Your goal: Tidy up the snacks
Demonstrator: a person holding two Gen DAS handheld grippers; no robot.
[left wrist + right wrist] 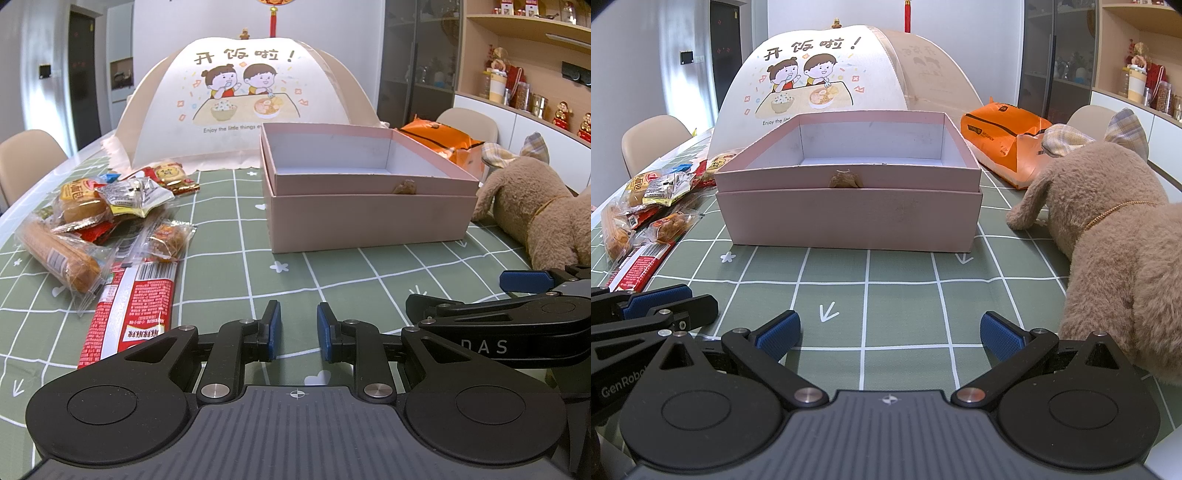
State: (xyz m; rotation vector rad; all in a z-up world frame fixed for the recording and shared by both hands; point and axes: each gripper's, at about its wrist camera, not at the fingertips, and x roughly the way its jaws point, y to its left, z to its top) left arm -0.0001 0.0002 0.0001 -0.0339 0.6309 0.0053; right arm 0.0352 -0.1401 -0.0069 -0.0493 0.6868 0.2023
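An open pink box [369,218] stands on the green checked tablecloth, and it shows dead ahead in the right wrist view [849,218]; its inside looks empty. A pile of wrapped snacks [103,221] lies left of the box and also shows in the right wrist view [646,214]. A long red packet [129,314] lies nearest to me. My left gripper [297,330] hovers low over the cloth, jaws a narrow gap apart, empty. My right gripper [890,334] is wide open and empty, in front of the box.
A domed food cover [240,103] stands behind the box. An orange bag [1004,136] lies at the back right. A brown plush dog [1115,229] lies on the right, close to my right gripper. Chairs stand around the table.
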